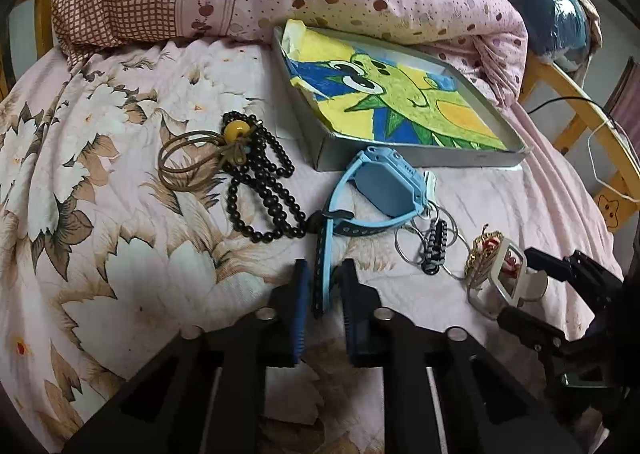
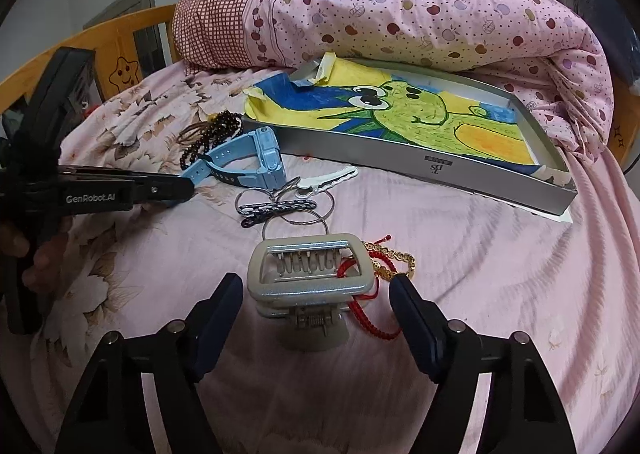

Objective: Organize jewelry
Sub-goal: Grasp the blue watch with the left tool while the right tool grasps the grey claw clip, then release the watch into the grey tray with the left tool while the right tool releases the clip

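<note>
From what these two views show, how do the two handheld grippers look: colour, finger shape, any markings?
Both are black plastic. The left gripper and the right gripper each have two angular fingers with dark blue pads and round silver pivot pins. White lettering "GenRobot.AI" marks the left gripper's side in the right wrist view. No cables or sleeves are visible.

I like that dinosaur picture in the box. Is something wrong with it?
Yes. The drawing in the grey box has a torn, curled-up corner sticking above the rim, so it doesn't lie flat.
</note>
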Demonstrator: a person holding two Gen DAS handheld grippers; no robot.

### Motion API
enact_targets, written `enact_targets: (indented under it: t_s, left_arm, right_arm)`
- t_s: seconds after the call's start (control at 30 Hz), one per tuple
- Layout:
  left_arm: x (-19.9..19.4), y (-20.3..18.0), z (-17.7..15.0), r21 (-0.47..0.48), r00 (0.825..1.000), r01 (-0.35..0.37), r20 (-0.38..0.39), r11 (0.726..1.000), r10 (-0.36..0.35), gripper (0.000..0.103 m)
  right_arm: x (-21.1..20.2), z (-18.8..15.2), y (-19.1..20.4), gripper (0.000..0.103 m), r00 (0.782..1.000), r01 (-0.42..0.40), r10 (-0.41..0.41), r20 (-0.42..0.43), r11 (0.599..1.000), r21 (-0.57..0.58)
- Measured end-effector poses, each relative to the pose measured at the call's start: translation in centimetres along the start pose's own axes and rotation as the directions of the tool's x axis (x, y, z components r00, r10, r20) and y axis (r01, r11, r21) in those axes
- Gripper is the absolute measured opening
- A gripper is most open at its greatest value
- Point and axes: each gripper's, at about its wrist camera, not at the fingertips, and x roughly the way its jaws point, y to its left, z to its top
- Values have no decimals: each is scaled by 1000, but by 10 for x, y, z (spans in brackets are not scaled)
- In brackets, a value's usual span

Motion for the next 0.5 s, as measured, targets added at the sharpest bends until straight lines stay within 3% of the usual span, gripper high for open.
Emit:
enact_targets:
  t_s: [0.13, 0.5]
  left_arm:
    - [-1, -8, -1, 32, 999, -35, 9, 999, 34, 2]
    - [-32, -36, -9, 38, 994, -83, 81, 996, 80, 1]
  right_arm:
    - [4, 1, 1, 62, 1000, -5, 5, -4, 1000, -1]
    - [-16, -1, 1, 62, 999, -12, 10, 52, 1000, 20]
